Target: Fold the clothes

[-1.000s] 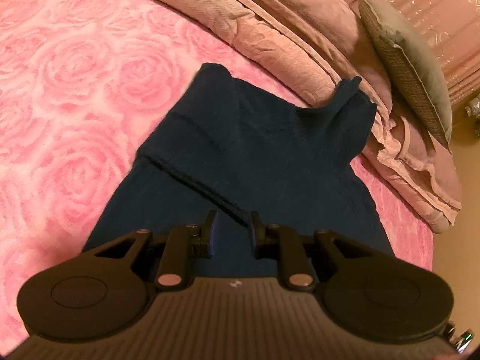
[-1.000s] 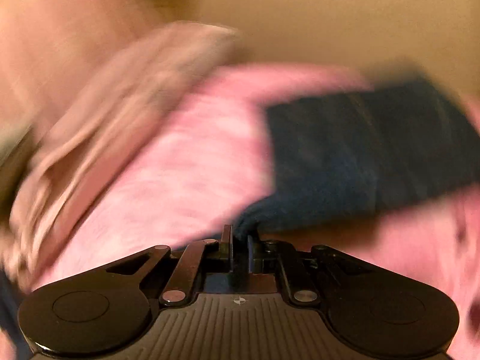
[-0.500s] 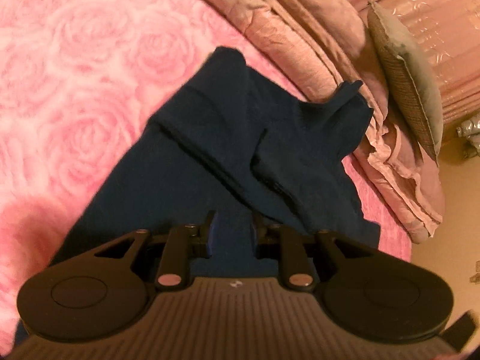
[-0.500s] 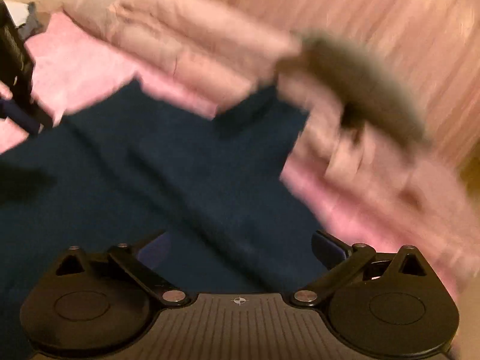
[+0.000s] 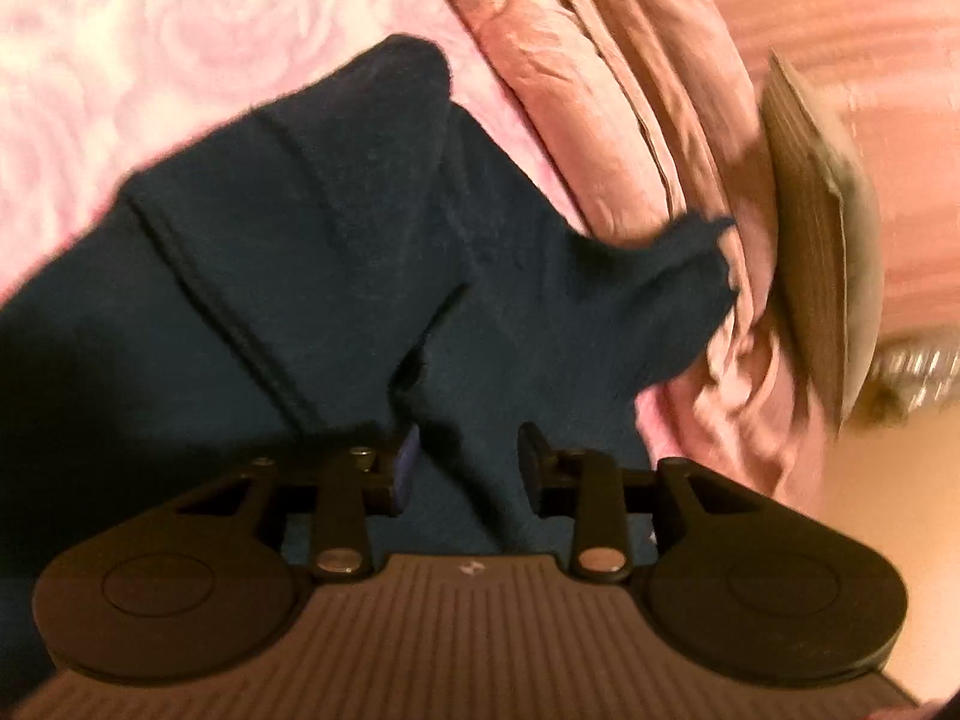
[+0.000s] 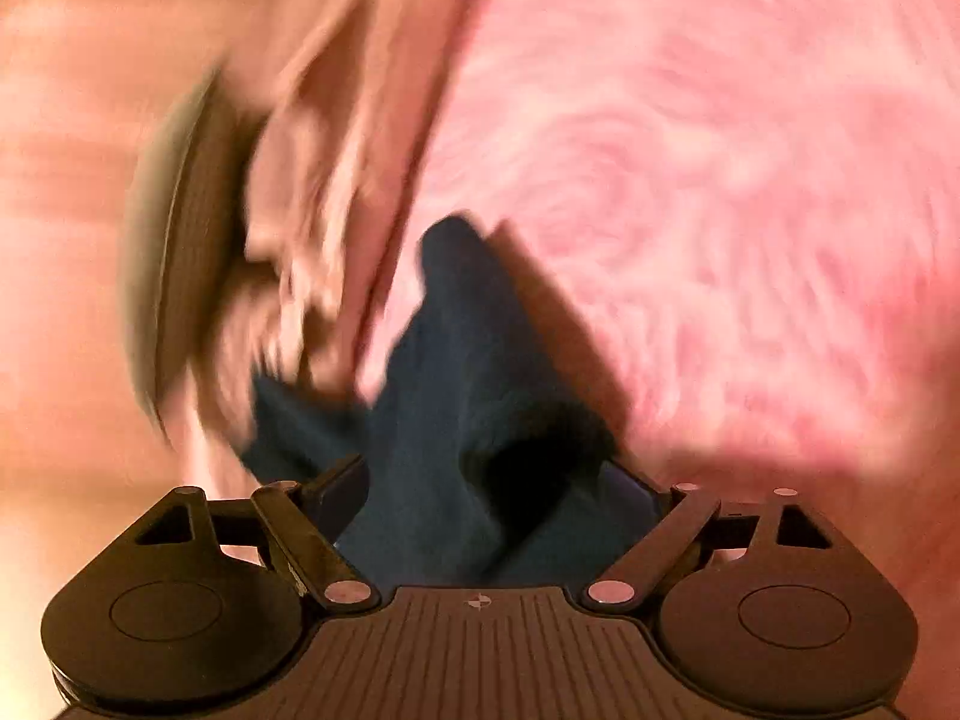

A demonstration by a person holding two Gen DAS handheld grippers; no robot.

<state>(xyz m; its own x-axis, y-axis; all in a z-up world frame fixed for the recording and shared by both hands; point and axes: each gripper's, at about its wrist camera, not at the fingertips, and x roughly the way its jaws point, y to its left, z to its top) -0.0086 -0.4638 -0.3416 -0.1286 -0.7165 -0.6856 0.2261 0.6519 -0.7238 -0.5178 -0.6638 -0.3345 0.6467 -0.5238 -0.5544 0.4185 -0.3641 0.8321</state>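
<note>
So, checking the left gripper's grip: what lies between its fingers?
A raised fold of the navy garment lies in the left gripper's gap, seen in the left wrist view.

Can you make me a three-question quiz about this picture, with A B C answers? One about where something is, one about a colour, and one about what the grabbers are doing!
1. Where does the garment lie?
A. On the rose-patterned bedspread
B. On a wooden floor
C. In a basket

2. What colour is the garment?
A. Yellow
B. Dark navy blue
C. White

3. How does the right gripper stand?
A. Shut tight on a pillow
B. Out of sight
C. Fingers spread wide, cloth between them

Answers:
1. A, since pink rose-patterned fabric shows all around the cloth.
2. B, as it looks dark navy in both wrist views.
3. C, because its fingers sit far apart with cloth bunched in the gap. The left gripper also has its fingers apart over the cloth.
</note>
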